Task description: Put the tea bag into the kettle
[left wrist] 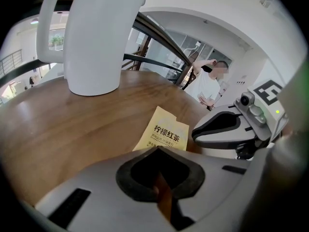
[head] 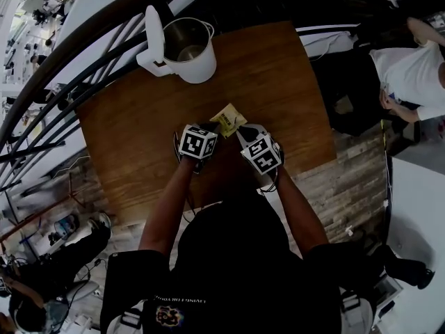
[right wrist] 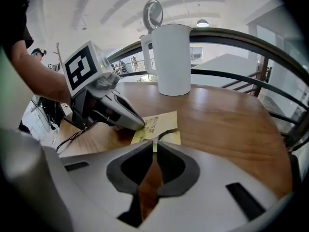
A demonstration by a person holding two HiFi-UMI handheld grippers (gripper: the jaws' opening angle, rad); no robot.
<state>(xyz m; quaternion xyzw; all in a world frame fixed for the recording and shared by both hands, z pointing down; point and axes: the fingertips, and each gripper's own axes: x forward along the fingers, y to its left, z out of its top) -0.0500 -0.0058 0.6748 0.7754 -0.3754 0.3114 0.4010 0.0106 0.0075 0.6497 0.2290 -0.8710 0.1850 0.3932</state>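
Standing beyond tea bag (head: 228,119): kettle (head: 189,58) (lid (head: 154,37) up), railing (right wrist: 241,34) behind.

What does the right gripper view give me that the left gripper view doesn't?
Only the right gripper view: the raised lid of the kettle, and the left gripper nipping the tea bag sachet. Only the left gripper view: the right gripper beside the sachet, and a bystander in white beyond the table. Both: the kettle upright on the table beyond the sachet, and each view's own jaws shut on the sachet's near edge.
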